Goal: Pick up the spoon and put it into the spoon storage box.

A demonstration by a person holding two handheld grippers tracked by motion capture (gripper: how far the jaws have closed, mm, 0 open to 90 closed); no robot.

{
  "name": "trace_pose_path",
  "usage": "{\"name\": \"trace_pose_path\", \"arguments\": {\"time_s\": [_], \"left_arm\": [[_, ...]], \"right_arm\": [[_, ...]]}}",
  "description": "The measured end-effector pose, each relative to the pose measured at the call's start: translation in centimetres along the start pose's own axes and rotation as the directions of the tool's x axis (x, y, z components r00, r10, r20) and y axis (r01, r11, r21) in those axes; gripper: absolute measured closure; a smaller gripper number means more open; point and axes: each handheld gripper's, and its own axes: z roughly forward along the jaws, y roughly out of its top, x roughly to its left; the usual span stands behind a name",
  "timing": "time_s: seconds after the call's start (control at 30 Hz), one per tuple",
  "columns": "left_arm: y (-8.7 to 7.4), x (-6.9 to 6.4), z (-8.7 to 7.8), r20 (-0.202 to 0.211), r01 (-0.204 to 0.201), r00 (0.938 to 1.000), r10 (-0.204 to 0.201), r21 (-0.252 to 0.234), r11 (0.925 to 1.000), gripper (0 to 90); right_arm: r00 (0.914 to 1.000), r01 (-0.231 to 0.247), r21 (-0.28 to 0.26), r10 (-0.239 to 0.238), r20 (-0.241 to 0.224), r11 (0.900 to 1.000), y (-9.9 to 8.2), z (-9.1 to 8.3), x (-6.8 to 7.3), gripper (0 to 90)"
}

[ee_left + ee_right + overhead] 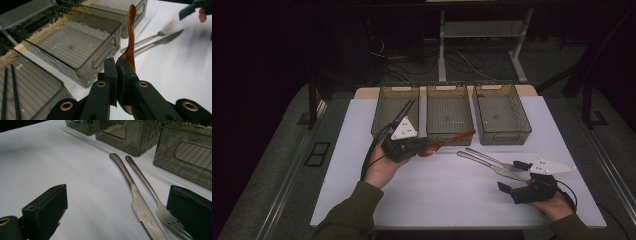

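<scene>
Left gripper (pixel 117 65): jaws clamped on reddish-brown wooden spoon (pixel 129 40) at bowl, above white table (pixel 447 185) by middle smoky plastic bin (pixel 449 116) | spoon: light, stiff, glossy, may pivot | right gripper (pixel 120 215): jaws wide, empty

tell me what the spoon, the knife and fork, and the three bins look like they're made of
Spoon: probably wood, reddish-brown and glossy.
Knife and fork: likely stainless steel, grey with a brushed satin sheen.
Bins: smoky see-through plastic, ribbed floors visible through the walls.
</scene>
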Motion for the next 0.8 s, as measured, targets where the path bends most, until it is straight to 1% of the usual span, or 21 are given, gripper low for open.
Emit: {"name": "trace_pose_path", "arguments": {"time_s": [0.03, 0.07, 0.1, 0.13, 0.2, 0.3, 0.37, 0.4, 0.47, 0.53, 0.6, 0.63, 0.67, 0.7, 0.8], "left_arm": [[0.2, 0.2, 0.0, -0.004, -0.007, 1.0, 0.007, 0.007, 1.0, 85.7], [0.4, 0.4, 0.1, -0.008, -0.001, 1.0, 0.001, 0.002, 1.0, 85.7], [0.7, 0.6, 0.2, -0.012, 0.001, 0.9999, -0.001, 0.0, 1.0, 85.7], [0.9, 0.8, 0.3, -0.018, 0.0, 0.9998, 0.0, -0.001, 1.0, 85.6], [1.3, 1.2, 0.5, -0.026, 0.0, 0.9997, 0.0, 0.0, 1.0, 85.7], [2.0, 2.0, 0.9, -0.045, -0.003, 0.999, 0.003, 0.002, 1.0, 85.7], [2.4, 2.5, 1.1, -0.063, 0.0, 0.998, 0.001, 0.012, 0.9999, 85.7], [2.6, 2.6, 1.3, -0.07, 0.011, 0.9975, -0.01, 0.006, 0.9999, 85.7], [2.9, 3.1, 1.8, -0.087, 0.016, 0.9961, -0.015, 0.011, 0.9998, 85.7], [3.1, 3.6, 2.3, -0.098, 0.02, 0.995, -0.018, 0.018, 0.9996, 85.7], [3.4, 4.2, 2.8, -0.112, 0.016, 0.9936, -0.011, 0.038, 0.9991, 85.7], [3.5, 4.5, 3.2, -0.117, 0.03, 0.9928, -0.026, 0.033, 0.999, 85.7], [3.6, 4.7, 3.3, -0.122, 0.02, 0.9924, -0.013, 0.053, 0.9984, 85.7], [3.8, 4.9, 3.6, -0.127, 0.032, 0.9916, -0.026, 0.05, 0.9982, 85.7], [4.2, 5.5, 4.5, -0.146, 0.034, 0.9889, -0.024, 0.069, 0.997, 85.7]], "right_arm": [[1.0, 0.009, 0.0, -0.009, -0.001, 1.0, 0.0, 0.0, 0.0, 2.5], [0.9999, 0.012, -0.006, -0.012, 0.003, 0.9999, 0.0, 0.0, -0.1, 2.5], [1.0, -0.004, 0.002, 0.004, -0.001, 1.0, 0.0, 0.0, 0.0, 2.5], [1.0, 0.0, 0.001, 0.0, -0.001, 1.0, 0.0, 0.0, 0.0, 2.5], [0.9999, -0.012, 0.007, 0.012, -0.003, 0.9999, 0.0, 0.0, 0.1, 2.6], [1.0, -0.006, 0.002, 0.006, 0.001, 1.0, 0.0, 0.0, 0.0, 2.6], [1.0, -0.005, 0.001, 0.005, 0.0, 1.0, 0.0, 0.0, 0.0, 2.5], [1.0, -0.005, 0.001, 0.005, 0.0, 1.0, 0.0, 0.0, 0.0, 2.5], [1.0, -0.004, 0.001, 0.004, 0.0, 1.0, 0.0, 0.0, 0.0, 2.5], [1.0, -0.005, 0.0, 0.005, 0.0, 1.0, 0.0, 0.0, 0.0, 2.5], [1.0, -0.006, 0.0, 0.006, -0.001, 1.0, 0.0, 0.0, 0.0, 2.5], [1.0, -0.006, 0.0, 0.006, -0.002, 1.0, 0.0, 0.0, 0.0, 2.5], [1.0, -0.007, -0.001, 0.007, -0.002, 1.0, 0.0, 0.0, 0.0, 2.5], [1.0, -0.007, -0.001, 0.007, -0.002, 1.0, 0.0, 0.0, 0.0, 2.5], [1.0, -0.009, -0.002, 0.009, -0.003, 1.0, 0.0, 0.0, -0.1, 2.5]]}}
